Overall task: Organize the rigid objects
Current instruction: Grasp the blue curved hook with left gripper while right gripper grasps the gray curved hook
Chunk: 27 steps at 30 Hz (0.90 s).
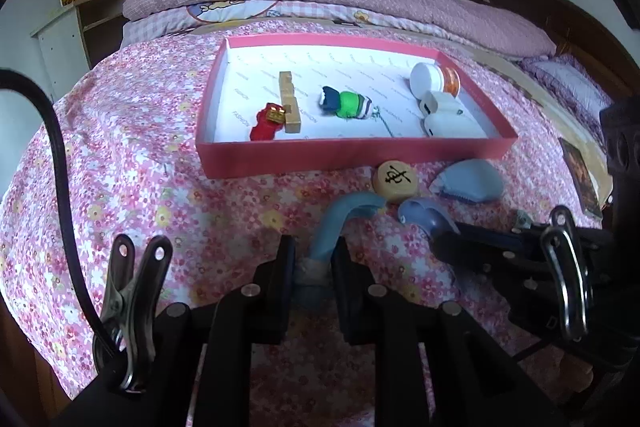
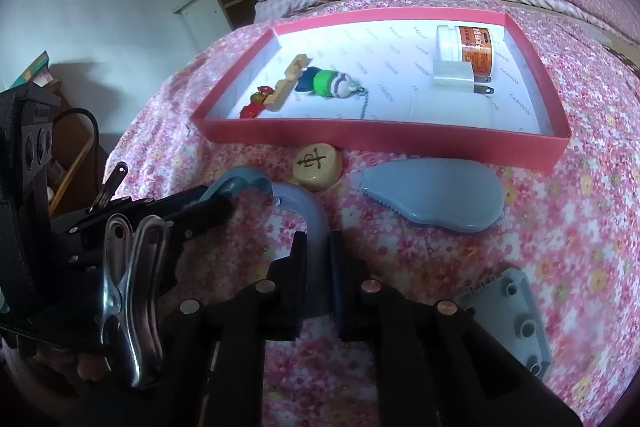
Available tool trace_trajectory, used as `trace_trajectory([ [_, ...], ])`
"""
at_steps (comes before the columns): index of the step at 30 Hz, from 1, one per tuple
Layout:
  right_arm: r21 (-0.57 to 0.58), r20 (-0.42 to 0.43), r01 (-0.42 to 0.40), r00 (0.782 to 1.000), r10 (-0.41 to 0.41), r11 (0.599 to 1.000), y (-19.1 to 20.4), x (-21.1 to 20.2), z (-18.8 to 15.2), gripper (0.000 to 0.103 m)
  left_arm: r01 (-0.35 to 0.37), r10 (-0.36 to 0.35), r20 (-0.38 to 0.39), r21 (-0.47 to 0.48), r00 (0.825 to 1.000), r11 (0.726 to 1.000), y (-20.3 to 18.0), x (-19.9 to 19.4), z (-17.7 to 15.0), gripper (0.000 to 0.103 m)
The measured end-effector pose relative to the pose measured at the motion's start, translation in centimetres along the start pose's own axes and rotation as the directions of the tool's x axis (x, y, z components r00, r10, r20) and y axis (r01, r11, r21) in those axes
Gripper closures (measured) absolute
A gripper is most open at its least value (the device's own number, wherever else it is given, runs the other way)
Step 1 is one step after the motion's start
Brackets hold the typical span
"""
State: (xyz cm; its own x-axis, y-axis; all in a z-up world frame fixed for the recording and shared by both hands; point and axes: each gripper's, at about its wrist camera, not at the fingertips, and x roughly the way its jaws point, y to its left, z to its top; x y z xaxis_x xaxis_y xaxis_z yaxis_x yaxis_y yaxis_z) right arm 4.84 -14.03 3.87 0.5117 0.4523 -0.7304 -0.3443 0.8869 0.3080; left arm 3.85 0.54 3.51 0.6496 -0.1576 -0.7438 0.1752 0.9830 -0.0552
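Observation:
A light blue curved piece (image 1: 340, 215) lies on the flowered bedspread, and my left gripper (image 1: 314, 249) is shut on its lower end. Beside it is a lavender-blue arched piece (image 2: 300, 207), with my right gripper (image 2: 316, 241) shut on its stem. The two pieces' free ends nearly meet; I cannot tell whether they are joined. In the right wrist view the left gripper (image 2: 216, 207) comes in from the left, holding the blue piece (image 2: 240, 181). A red tray (image 1: 352, 153) lies just beyond on the bed.
The tray holds a red toy car (image 1: 266, 125), a wooden block (image 1: 290, 103), a green striped keychain figure (image 1: 348, 103), a white jar (image 1: 430, 79) and white plugs (image 1: 444, 117). Before it lie a wooden chess piece (image 1: 396, 181), a blue comb (image 1: 472, 181) and a grey studded plate (image 2: 512, 311).

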Motion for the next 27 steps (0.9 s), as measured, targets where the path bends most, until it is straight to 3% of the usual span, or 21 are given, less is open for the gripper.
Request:
trace_trajectory([
  [27, 0.015, 0.089, -0.026, 0.996, 0.025, 1.000, -0.4, -2.9, 1.7, 0.091, 0.021, -0.019, 0.071, -0.033, 0.997, 0.999, 0.6, -2.2, 3.4, 0.084],
])
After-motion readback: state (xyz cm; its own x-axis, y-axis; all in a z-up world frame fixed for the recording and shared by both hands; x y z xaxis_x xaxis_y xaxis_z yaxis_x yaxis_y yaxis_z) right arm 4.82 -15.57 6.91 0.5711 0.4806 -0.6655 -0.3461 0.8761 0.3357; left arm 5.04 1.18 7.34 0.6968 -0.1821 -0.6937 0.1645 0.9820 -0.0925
